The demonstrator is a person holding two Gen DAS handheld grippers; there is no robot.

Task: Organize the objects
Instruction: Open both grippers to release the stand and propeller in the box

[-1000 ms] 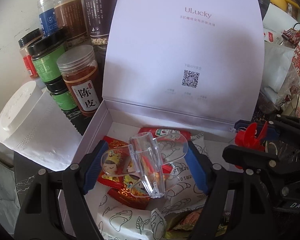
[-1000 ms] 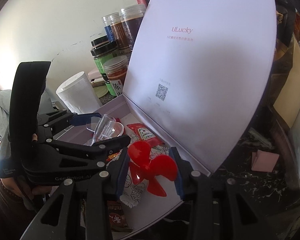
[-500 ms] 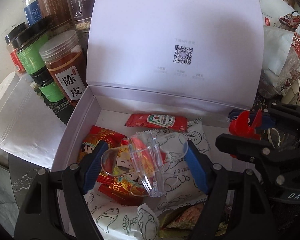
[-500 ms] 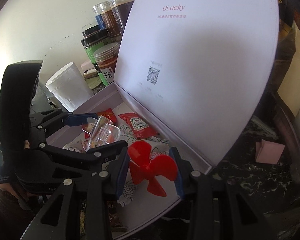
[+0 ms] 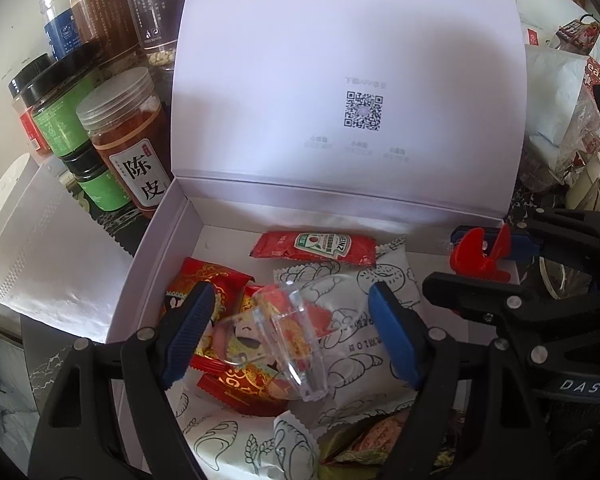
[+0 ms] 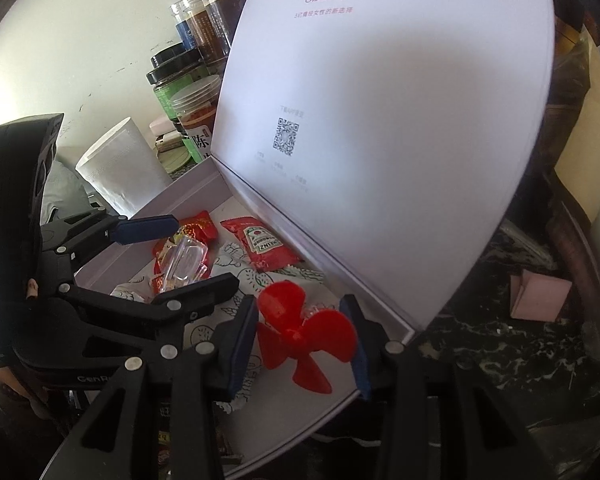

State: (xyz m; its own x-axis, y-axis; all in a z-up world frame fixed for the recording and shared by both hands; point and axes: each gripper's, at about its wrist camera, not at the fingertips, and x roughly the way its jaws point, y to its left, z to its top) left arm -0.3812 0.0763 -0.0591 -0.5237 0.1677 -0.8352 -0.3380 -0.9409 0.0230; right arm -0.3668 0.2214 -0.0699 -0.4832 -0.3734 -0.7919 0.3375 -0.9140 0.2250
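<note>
A dark marbled counter [image 6: 500, 344] stands against a pale wall [image 6: 80, 40]. On it sits a white box [image 5: 156, 248] with its lid [image 5: 340, 60] propped upright. Left of the box lies a roll of paper towel [image 5: 32, 248], and behind that, beside the lid, stands a cluster of jars [image 5: 120, 136]. Inside the box lie white snack packets [image 5: 364, 344], red sweet wrappers [image 5: 208, 280] and a ketchup sachet [image 5: 316, 246] near the hinge. The left gripper [image 5: 290, 324] hangs over the box's middle, blue pads spread wide; a clear plastic clip [image 5: 284, 332] rests loose on the packets between them. At the box's right edge, the right gripper [image 6: 304, 340] is clamped on a red propeller [image 6: 304, 332].
</note>
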